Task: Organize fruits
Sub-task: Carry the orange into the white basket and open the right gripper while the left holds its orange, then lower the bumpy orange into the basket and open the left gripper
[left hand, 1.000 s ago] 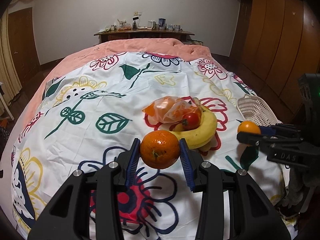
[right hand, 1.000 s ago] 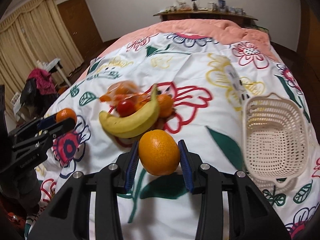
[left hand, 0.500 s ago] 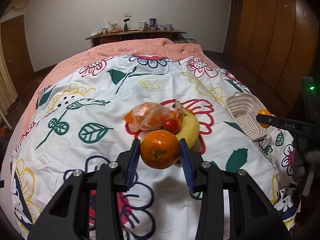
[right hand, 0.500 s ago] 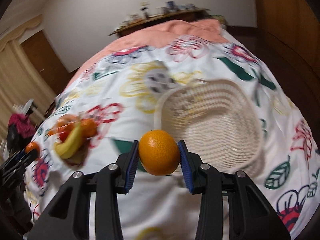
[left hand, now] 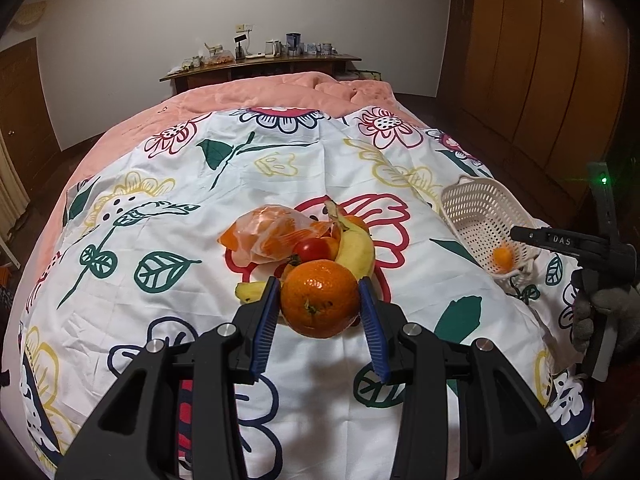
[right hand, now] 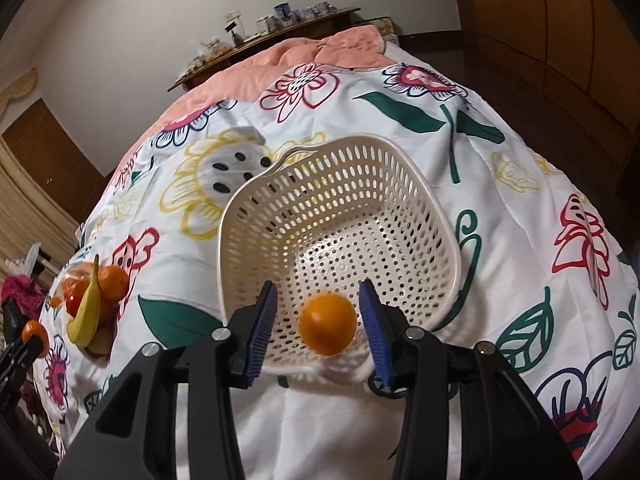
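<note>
My left gripper [left hand: 319, 284] is shut on a large orange [left hand: 320, 298], held just above the flowered sheet in front of the fruit pile. The pile holds a banana [left hand: 356, 248], a tomato [left hand: 312, 249] and a clear bag of orange pieces [left hand: 272, 232]. My right gripper [right hand: 318, 286] hangs over the near wall of the white basket [right hand: 360, 140] with its jaws opening. A smaller orange [right hand: 328, 324] sits loose between them, with a gap on each side, inside the basket. From the left wrist view that orange [left hand: 503, 258] shows low in the tilted basket [left hand: 472, 188].
A gloved hand [left hand: 604, 312] holds the right gripper at the bed's right edge. A wooden wardrobe [left hand: 560, 80] runs along the right. A pink quilt [left hand: 280, 92] covers the far end of the bed, with a cluttered sideboard [left hand: 260, 66] behind it.
The right gripper swung from beside the fruit pile to over the basket, and its jaws parted from the small orange. The left gripper drifted slightly towards the pile, still gripping its orange.
</note>
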The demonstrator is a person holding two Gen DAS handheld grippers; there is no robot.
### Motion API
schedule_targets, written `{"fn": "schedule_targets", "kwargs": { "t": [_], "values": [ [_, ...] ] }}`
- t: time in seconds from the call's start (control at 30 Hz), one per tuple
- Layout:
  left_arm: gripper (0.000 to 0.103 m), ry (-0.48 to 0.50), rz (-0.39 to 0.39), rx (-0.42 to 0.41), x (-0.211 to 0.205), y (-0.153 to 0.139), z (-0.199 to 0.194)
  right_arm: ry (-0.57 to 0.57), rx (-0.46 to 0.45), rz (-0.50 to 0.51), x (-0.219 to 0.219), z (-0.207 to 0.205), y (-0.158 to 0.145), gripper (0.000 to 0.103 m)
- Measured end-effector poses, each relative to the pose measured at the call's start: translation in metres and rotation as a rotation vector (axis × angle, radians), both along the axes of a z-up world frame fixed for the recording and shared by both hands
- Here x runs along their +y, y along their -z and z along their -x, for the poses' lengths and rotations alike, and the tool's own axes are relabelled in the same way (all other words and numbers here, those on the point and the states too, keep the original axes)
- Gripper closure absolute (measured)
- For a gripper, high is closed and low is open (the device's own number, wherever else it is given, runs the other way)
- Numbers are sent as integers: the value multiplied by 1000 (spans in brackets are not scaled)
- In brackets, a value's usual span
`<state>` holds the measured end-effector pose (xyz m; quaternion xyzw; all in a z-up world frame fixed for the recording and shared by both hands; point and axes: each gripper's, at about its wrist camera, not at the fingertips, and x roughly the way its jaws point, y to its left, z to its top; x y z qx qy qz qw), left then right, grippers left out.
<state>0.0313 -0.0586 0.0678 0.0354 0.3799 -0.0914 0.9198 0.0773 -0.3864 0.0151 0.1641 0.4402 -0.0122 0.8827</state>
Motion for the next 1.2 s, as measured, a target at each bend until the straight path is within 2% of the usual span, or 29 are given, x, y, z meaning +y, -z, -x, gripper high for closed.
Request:
{"fn": "schedule_targets", "kwargs": {
  "t": [0.17,0.33,0.57,0.87,0.97,1.2],
  "values": [
    [62,17,10,6,-7,-3,-5,31,-32,2,-8,5,-7,57],
    [62,71,2,-14,-27,-10,-10,61,-53,-18,-16,8,-11,50],
    [62,189,2,-12,-78,-10,-28,96,-63,-47,-29,13,-8,45],
    [62,363,57,45,-148,5,-55,148,-66,-81,-46,19,-3,43],
    [62,401,61,57,-168,11,-61,154,-66,-86,-48,20,-1,39],
    [62,449,51,78,-199,19,-70,158,-57,-96,-51,21,4,38]
  ]
}}
